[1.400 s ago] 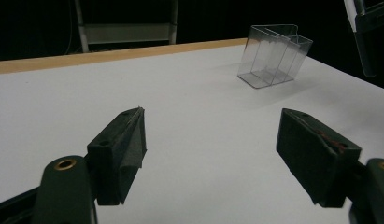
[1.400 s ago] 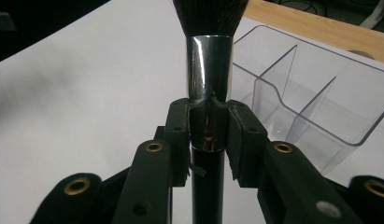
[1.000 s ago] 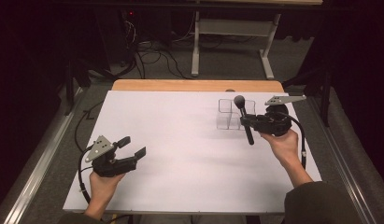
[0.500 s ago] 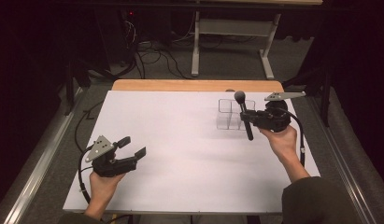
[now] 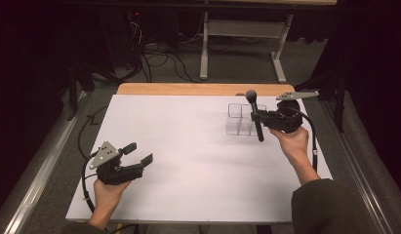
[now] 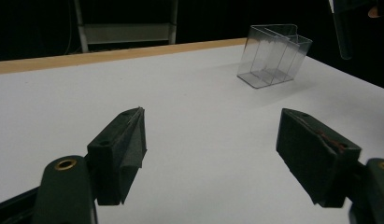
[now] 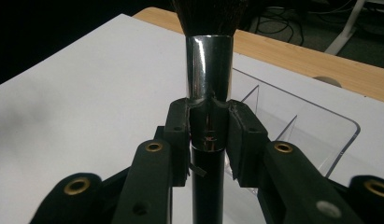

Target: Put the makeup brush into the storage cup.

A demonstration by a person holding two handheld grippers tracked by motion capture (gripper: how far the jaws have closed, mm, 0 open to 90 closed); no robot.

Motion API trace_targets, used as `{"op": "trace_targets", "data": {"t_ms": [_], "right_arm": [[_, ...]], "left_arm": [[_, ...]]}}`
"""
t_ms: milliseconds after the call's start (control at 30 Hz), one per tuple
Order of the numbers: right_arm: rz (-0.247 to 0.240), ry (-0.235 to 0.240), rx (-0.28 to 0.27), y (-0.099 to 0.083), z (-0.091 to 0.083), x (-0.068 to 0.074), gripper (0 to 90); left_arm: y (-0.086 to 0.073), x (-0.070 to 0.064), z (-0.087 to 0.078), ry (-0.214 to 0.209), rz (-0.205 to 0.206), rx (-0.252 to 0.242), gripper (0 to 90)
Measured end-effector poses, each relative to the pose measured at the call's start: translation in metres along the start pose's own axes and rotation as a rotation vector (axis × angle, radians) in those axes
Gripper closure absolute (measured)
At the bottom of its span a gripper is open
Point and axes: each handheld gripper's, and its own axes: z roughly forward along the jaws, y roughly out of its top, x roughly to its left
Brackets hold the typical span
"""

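1 hand-held gripper [image 5: 257, 117] clamps a makeup brush [image 5: 254, 113] beside the clear organizer [image 5: 238, 118]; the other [image 5: 138, 154] gapes empty.

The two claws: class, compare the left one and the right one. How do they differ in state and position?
The left claw is open and holds nothing; the right claw is shut on a makeup brush. The left claw sits at the near left of the table, far from the clear organizer; the right claw is beside it. Both are black and hand-held.
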Motion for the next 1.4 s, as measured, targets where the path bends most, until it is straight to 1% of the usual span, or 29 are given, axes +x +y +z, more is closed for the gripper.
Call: {"op": "trace_targets", "data": {"t_ms": [167,200,333,367,533,633,667,733,767,967,1067,1100,1200,1400], "right_arm": [[0.006,-0.006,-0.010,0.004,0.000,-0.002,74.0],[0.000,-0.007,-0.014,0.004,0.001,-0.003,74.0],[0.014,-0.017,-0.016,0.007,0.001,-0.005,74.0],[0.008,-0.018,-0.020,0.008,0.001,-0.007,74.0],[0.013,-0.024,-0.019,0.012,0.002,-0.007,74.0],[0.004,-0.027,-0.021,0.015,0.004,-0.009,74.0],[0.012,-0.028,-0.020,0.015,0.004,-0.008,74.0],[0.007,-0.029,-0.025,0.017,0.006,-0.009,74.0],[0.014,-0.031,-0.022,0.017,0.006,-0.009,74.0],[0.008,-0.041,-0.024,0.021,0.009,-0.012,74.0],[0.023,-0.046,-0.022,0.022,0.011,-0.012,74.0],[0.016,-0.050,-0.023,0.022,0.012,-0.013,74.0],[0.026,-0.056,-0.018,0.023,0.014,-0.014,74.0],[0.033,-0.068,-0.024,0.025,0.019,-0.017,74.0]], "left_arm": [[0.000,0.000,0.000,0.000,-0.002,-0.001,24.5],[0.000,0.000,0.000,0.000,-0.002,-0.001,24.5],[0.000,0.000,0.000,0.000,-0.001,0.000,24.5],[0.000,0.000,0.000,0.000,-0.001,0.001,24.5],[0.000,0.000,0.000,0.000,-0.002,0.001,24.5],[0.000,0.000,0.001,-0.001,-0.002,0.002,24.5],[0.000,0.000,0.000,-0.001,-0.001,0.002,24.5],[0.000,0.000,0.000,-0.001,-0.001,0.000,24.5],[0.000,0.000,0.000,-0.001,-0.001,0.000,24.5],[0.000,0.000,0.000,-0.004,0.000,0.001,24.5],[0.000,0.000,0.000,-0.005,0.001,0.002,24.5],[0.000,0.000,0.000,-0.005,0.001,0.001,24.5],[0.000,0.000,0.000,-0.004,0.000,0.003,24.5],[0.000,0.000,0.001,-0.007,0.003,0.002,24.5]]}}
